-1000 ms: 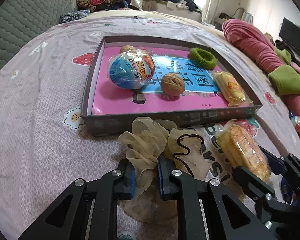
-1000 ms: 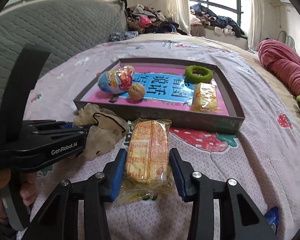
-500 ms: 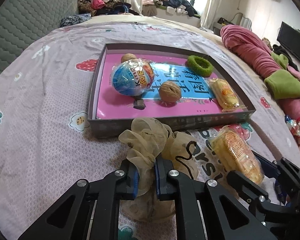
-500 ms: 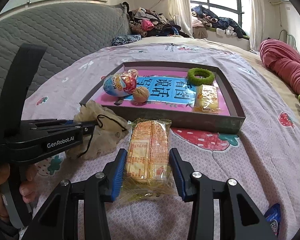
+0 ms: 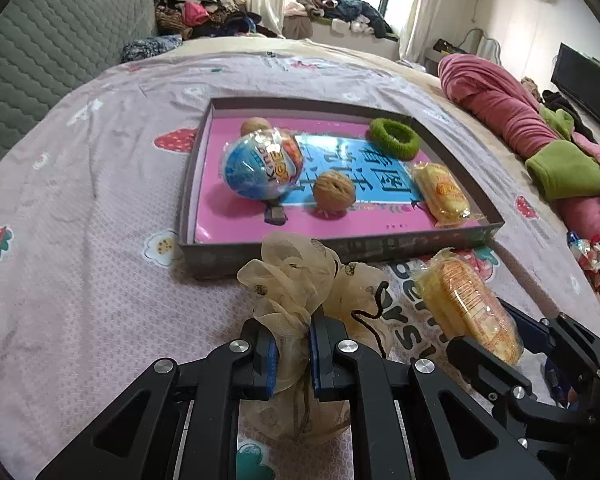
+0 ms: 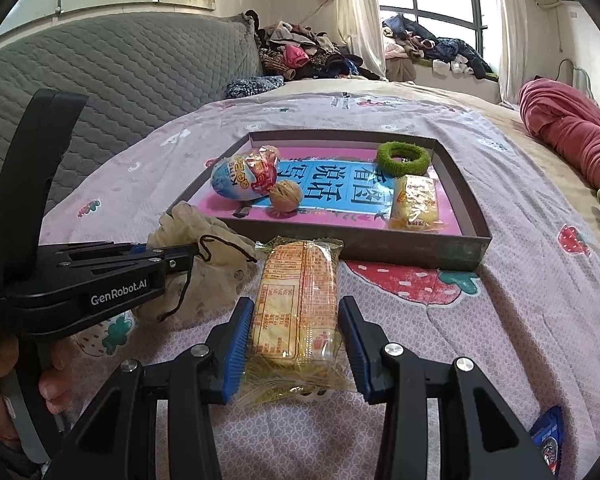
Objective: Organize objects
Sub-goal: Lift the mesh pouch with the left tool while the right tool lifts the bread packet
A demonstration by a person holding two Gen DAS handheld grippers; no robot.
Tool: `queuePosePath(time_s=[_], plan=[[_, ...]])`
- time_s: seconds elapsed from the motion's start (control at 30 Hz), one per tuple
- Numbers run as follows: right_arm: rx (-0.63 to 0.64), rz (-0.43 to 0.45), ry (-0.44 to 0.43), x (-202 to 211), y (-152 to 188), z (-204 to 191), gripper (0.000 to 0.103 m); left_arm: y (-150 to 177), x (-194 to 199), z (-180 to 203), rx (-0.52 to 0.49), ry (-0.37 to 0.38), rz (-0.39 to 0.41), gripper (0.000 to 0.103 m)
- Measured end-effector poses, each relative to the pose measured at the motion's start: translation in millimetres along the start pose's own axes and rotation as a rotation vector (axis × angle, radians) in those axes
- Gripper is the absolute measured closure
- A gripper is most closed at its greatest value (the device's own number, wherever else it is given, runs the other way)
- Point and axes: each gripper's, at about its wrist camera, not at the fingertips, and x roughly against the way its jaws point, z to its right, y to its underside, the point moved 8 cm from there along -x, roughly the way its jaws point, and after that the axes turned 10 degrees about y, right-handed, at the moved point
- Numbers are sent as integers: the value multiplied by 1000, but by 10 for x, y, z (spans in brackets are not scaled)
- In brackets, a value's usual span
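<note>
A shallow grey box (image 5: 340, 246) (image 6: 466, 200) with a pink and blue printed floor lies on the bed. Inside it are a blue toy egg (image 5: 262, 168) (image 6: 242, 178), two walnuts (image 5: 334, 192) (image 6: 286, 197), a green hair ring (image 5: 394, 138) (image 6: 403, 159) and a small wrapped cake (image 5: 440, 192) (image 6: 415, 202). Just in front of the box, my left gripper (image 5: 292, 354) (image 6: 180, 256) is shut on a beige mesh drawstring pouch (image 5: 296, 280) (image 6: 216, 252). Beside it, my right gripper (image 6: 296, 344) (image 5: 500, 332) is shut on a yellow wrapped biscuit pack (image 6: 296, 300) (image 5: 468, 304).
The bed has a pale pink printed sheet (image 5: 80, 280). A grey quilted headboard (image 6: 120, 76) stands at the left. A rolled pink and green blanket (image 5: 520, 120) lies at the right. A small blue packet (image 6: 548, 440) rests near the right edge. Clothes are piled by the window (image 5: 328, 4).
The left jaws closed the last bit onto the pouch's neck. Both views now show the box slightly farther off and more of the room; the right gripper keeps the pack.
</note>
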Motion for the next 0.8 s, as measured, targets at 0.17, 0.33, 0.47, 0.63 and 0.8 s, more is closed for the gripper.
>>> queuePosePath(time_s=[0.17,0.33,0.47,0.63,0.8], plan=[[-8,19,14,68,-48,15,59,-57,125,29,1,11,31,91],[-13,36,30,207,-131,-8,59,-105,254,109,-9,23,57,91],[-29,57,31,380,-233,-23,59,-135,437,212,-26,23,78,91],[-27,78,35,617,-337,-13,59,-170,680,302,-32,-6,103,91],[-10,122,52,898,-448,3,59,-214,967,374,-23,-13,130,91]])
